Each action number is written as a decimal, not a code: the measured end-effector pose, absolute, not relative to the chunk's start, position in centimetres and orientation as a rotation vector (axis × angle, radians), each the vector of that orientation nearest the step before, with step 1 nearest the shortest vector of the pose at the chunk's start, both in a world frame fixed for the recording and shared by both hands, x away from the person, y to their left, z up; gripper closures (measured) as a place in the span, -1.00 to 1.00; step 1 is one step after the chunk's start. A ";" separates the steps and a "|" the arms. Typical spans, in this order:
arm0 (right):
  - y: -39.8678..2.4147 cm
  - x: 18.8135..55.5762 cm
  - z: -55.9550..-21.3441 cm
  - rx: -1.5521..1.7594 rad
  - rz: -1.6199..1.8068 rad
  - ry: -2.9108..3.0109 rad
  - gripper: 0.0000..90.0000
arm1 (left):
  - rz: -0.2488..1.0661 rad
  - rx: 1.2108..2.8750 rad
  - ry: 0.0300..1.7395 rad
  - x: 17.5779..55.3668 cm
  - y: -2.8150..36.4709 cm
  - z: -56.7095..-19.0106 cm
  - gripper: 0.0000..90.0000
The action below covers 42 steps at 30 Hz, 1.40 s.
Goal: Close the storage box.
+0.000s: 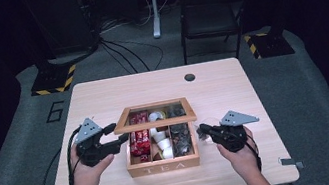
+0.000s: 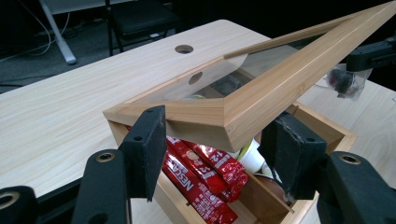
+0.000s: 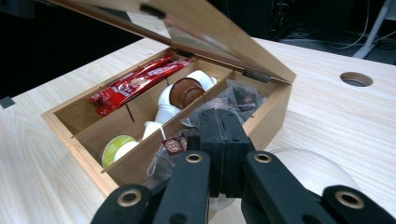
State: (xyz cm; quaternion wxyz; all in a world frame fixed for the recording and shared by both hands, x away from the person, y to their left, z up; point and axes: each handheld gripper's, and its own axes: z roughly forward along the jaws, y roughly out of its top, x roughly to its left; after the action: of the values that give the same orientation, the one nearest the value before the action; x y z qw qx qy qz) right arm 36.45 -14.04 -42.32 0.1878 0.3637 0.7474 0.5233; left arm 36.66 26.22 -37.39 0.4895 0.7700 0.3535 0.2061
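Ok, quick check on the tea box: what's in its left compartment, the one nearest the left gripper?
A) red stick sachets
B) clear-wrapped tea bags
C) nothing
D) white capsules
A: the red stick sachets lie in the tea box's left compartment, just under the raised lid that the left gripper straddles; the white capsules sit in the middle one.

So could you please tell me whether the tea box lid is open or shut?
Partly open: the lid tilts up off the tea box, showing the red sachets beneath.
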 end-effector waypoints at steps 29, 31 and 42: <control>-19.1 36.9 -41.5 1.168 1.409 1.912 1.00 | 0.493 1.876 0.862 36.5 26.2 -37.5 -0.09; -19.2 37.0 -41.6 1.168 1.400 1.902 1.00 | 0.494 1.877 0.862 36.5 26.2 -37.5 -0.08; -18.6 37.5 -41.8 1.153 1.414 1.908 1.00 | 0.493 1.873 0.864 36.4 26.2 -37.7 -0.08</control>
State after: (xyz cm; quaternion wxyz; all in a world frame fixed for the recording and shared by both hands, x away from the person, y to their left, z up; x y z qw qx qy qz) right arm 37.53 -18.63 -41.80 0.2483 0.4229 0.7001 0.5190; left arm 36.41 26.22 -37.71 0.4886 0.7705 0.3555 0.2030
